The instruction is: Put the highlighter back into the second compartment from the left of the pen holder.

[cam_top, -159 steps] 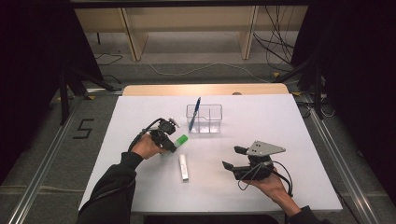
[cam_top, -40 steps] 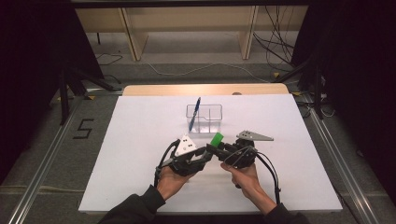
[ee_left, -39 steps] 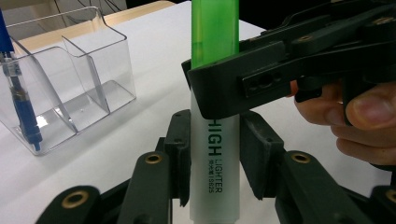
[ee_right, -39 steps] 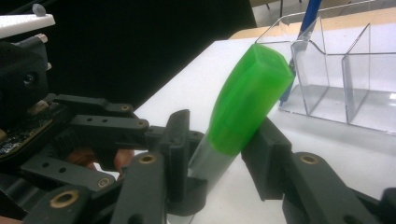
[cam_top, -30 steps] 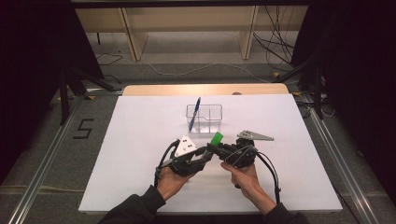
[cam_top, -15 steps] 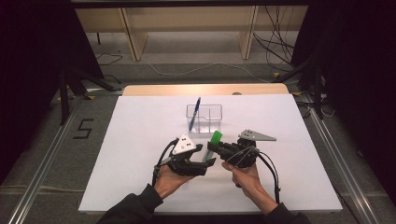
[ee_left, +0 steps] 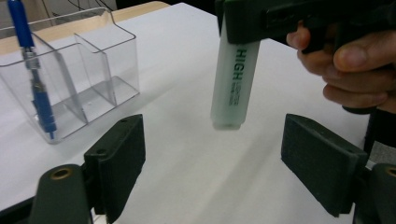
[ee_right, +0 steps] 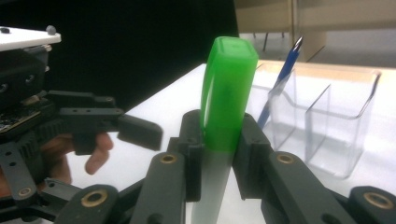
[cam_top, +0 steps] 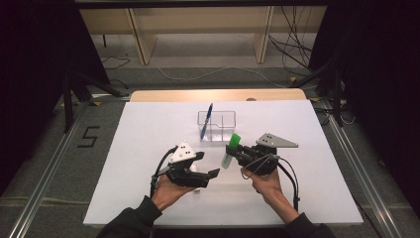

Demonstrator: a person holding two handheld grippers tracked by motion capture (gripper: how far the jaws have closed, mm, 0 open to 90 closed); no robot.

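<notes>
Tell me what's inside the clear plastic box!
A blue pen stands leaning in the left compartment of the clear box. The other compartments look empty; nothing is hidden, since the walls are see-through.

Room and obstacles on the tabletop (cam_top: 148, 129)

I see bare surface along the left edge, the right edge and the far corners. The clear organizer (cam_top: 217, 126) with a blue pen (cam_top: 206, 120) blocks the middle toward the far edge. Near the front edge, my left hand-held gripper (cam_top: 210, 174) and right hand-held gripper (cam_top: 234, 149) crowd the centre, the highlighter (cam_top: 230, 150) between them.
</notes>
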